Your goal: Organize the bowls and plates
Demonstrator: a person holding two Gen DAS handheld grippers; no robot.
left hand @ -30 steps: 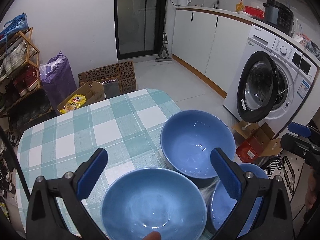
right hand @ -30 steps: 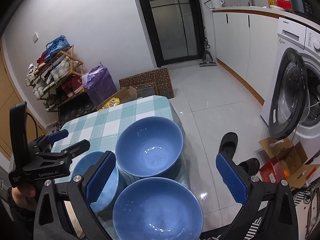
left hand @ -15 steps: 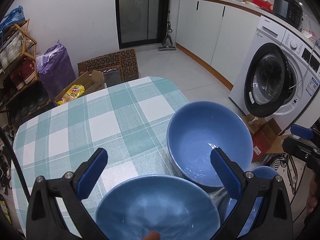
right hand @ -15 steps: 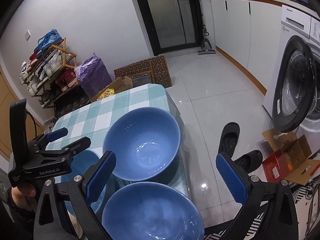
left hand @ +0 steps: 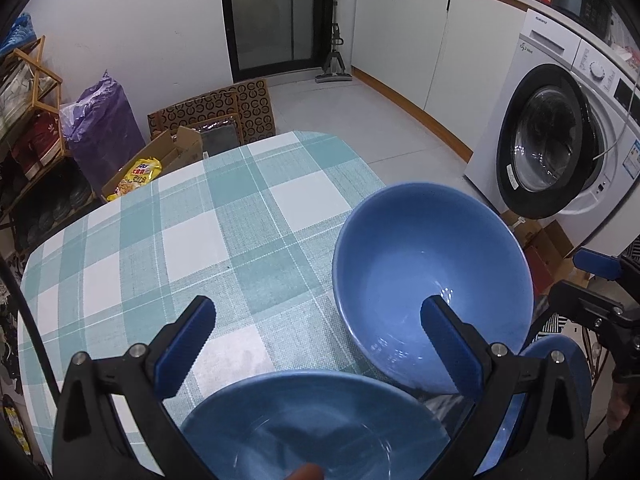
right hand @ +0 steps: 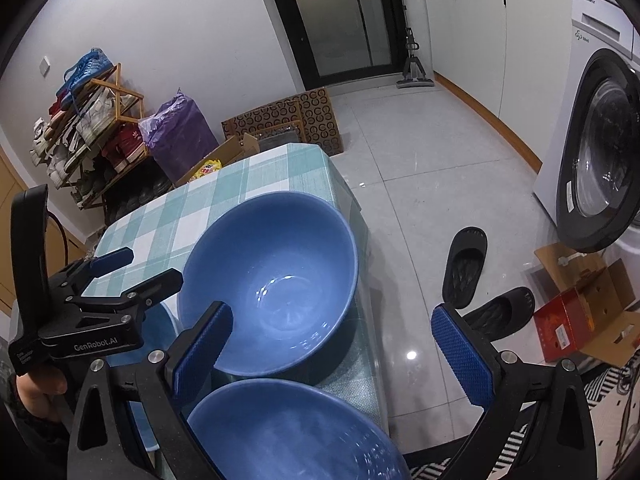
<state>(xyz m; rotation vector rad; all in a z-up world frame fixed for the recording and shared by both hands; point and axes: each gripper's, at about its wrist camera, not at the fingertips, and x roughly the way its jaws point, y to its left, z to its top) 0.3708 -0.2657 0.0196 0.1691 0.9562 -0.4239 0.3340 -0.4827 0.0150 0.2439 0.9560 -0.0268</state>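
Observation:
Three blue bowls stand on the green-checked table (left hand: 200, 216). The far, big bowl (left hand: 432, 280) sits near the table's right edge. A second bowl (left hand: 312, 428) lies just under my left gripper (left hand: 318, 316), which is open and holds nothing. The third bowl (left hand: 560, 380) shows at the lower right, below my right gripper (left hand: 576, 276). In the right wrist view the big bowl (right hand: 272, 280) is ahead, and another bowl (right hand: 296, 436) lies under my open right gripper (right hand: 332, 320). My left gripper (right hand: 146, 268) hovers at the left over a partly hidden bowl (right hand: 160, 340).
A washing machine (left hand: 560, 152) with its door open stands to the right. Two black slippers (right hand: 468, 264) and a red cardboard box (right hand: 576, 320) lie on the tiled floor beside the table. A shoe rack (right hand: 92, 128), a purple bag (right hand: 176, 136) and cartons are beyond the table's far end.
Both grippers have moved forward over the bowls, so the near bowls sit lower in each view and the big bowl looks larger. Both stay open and the bowls have not shifted.

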